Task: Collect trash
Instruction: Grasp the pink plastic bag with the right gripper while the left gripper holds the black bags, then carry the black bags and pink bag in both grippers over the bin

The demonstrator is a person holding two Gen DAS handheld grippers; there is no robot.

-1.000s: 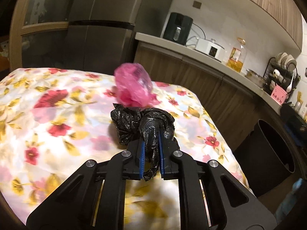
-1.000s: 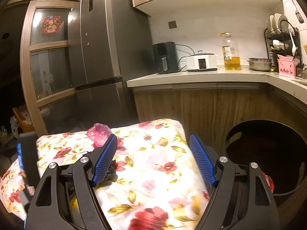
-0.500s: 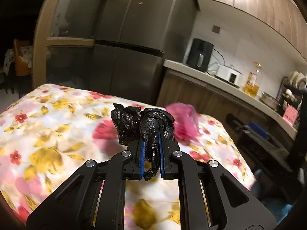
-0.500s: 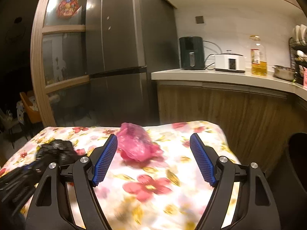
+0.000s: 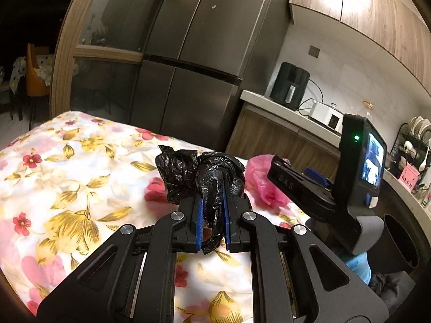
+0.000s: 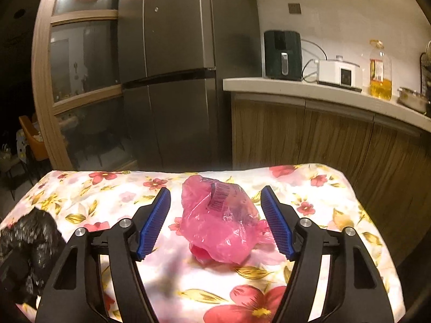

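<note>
My left gripper (image 5: 211, 215) is shut on a crumpled black plastic bag (image 5: 199, 175) and holds it above the floral tablecloth (image 5: 67, 177). The black bag also shows at the left edge of the right wrist view (image 6: 27, 245). A crumpled pink plastic bag (image 6: 221, 220) lies on the table. My right gripper (image 6: 215, 223) is open, its blue pads on either side of the pink bag, not touching it. In the left wrist view the pink bag (image 5: 258, 180) lies behind the black bag, partly hidden by the right gripper body (image 5: 336, 183).
A black trash bin (image 5: 401, 242) stands on the floor to the right of the table. A large steel fridge (image 6: 172, 67) stands behind the table. The wooden counter (image 6: 323, 91) carries an air fryer, a white cooker and an oil bottle.
My right gripper has moved in over the table until the pink bag sits between its open pads. My left gripper has swung left with the black bag still held.
</note>
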